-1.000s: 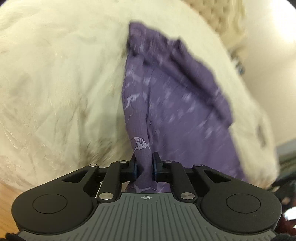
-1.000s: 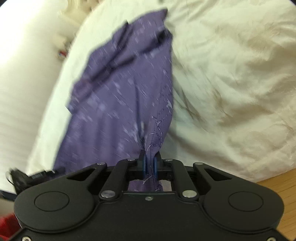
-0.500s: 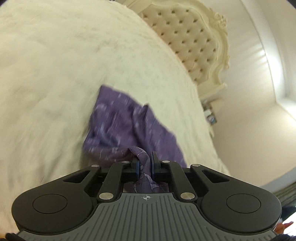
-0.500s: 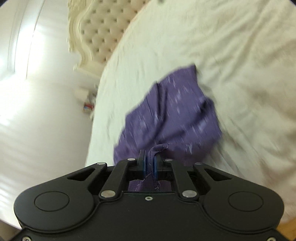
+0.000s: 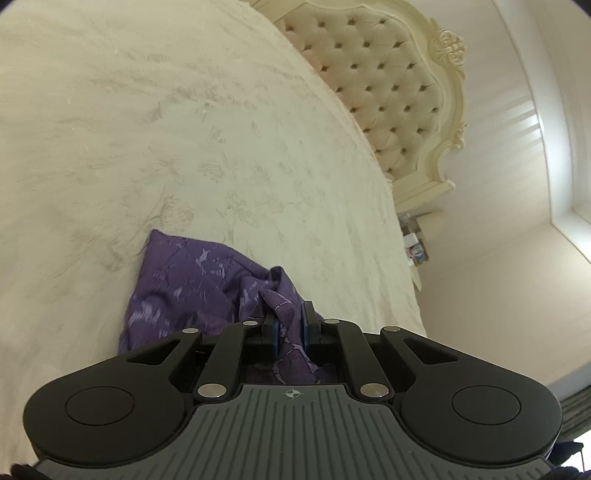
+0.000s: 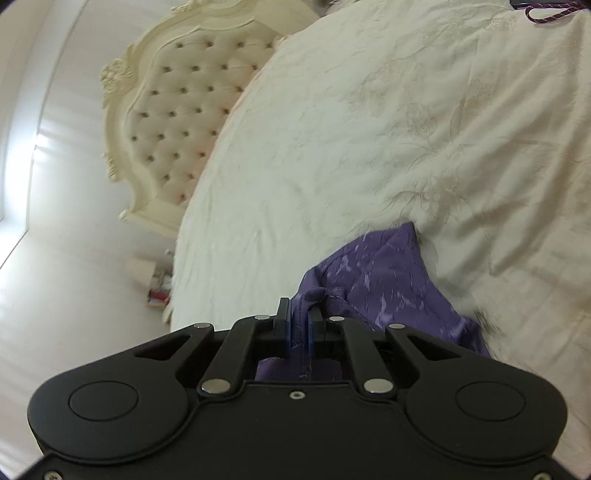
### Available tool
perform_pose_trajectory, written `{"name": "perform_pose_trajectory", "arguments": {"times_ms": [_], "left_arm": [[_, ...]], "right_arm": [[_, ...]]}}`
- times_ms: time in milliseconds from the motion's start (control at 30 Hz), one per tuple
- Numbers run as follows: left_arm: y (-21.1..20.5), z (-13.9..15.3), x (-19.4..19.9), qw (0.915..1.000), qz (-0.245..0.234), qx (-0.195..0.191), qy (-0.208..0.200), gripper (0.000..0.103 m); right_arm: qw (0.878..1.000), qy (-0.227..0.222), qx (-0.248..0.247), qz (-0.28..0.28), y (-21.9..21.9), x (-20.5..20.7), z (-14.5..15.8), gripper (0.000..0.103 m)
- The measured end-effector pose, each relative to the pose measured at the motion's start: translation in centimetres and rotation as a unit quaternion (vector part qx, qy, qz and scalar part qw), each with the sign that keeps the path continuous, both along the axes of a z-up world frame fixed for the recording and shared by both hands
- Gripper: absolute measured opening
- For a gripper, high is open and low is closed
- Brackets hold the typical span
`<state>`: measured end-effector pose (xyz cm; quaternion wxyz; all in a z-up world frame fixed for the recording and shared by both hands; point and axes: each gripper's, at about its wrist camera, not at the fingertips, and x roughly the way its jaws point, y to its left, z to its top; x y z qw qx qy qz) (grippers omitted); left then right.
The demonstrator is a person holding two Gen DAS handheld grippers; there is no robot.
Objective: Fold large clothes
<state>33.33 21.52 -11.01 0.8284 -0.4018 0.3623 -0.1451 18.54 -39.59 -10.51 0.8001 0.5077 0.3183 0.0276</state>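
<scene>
Bedspread (image 5: 184, 129), cream with a faint floral weave, filling most of both wrist views and running off the frame edges. Tufted cream headboard (image 5: 388, 92) beyond it, carved crest at the top, lower part cut by the mattress edge. Small shelf (image 5: 415, 247) beside the bed with colourful items, too small to identify. Dark purple cord (image 6: 546, 13) at the top right corner of the right view, mostly cropped.

Purple garment (image 5: 192, 284), patterned with paler streaks, bunched on the bedspread just ahead of both grippers. Shape hard to read: near part hidden under the gripper bodies, right-view portion motion-blurred, sleeves or collar not distinguishable. Visible mass stretching away from the fingers toward the middle of the bed, ending in a blunt corner; true long axis impossible to tell from this heap.

Left gripper (image 5: 290, 326) pressed together on a raised fold of the garment, blue pads squeezing the cloth. Right gripper (image 6: 298, 325) likewise nipped tight on another gathered fold, fabric rising between the fingers and spilling down behind them.
</scene>
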Motion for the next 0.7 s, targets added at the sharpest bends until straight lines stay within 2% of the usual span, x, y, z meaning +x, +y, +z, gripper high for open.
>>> {"name": "perform_pose_trajectory", "arguments": {"times_ms": [167, 367, 633, 700], "left_arm": [[-0.2, -1.8, 3.7, 0.9998, -0.009, 0.007, 0.018, 0.011], [-0.2, -4.3, 6.4, 0.9983, 0.023, 0.018, 0.05, 0.011], [-0.8, -6.0, 8.1, 0.9912, 0.072, 0.063, 0.091, 0.014], [-0.9, -6.4, 8.5, 0.9892, 0.081, 0.062, 0.105, 0.015]], "right_arm": [[1.0, 0.022, -0.009, -0.02, 0.1, 3.0, -1.0, 0.015], [0.998, 0.056, -0.027, -0.015, -0.2, 7.1, -2.4, 0.015], [0.993, 0.098, -0.055, 0.046, -0.4, 13.1, -4.6, 0.015], [0.99, 0.11, -0.067, 0.06, -0.2, 14.1, -5.1, 0.018]]}}
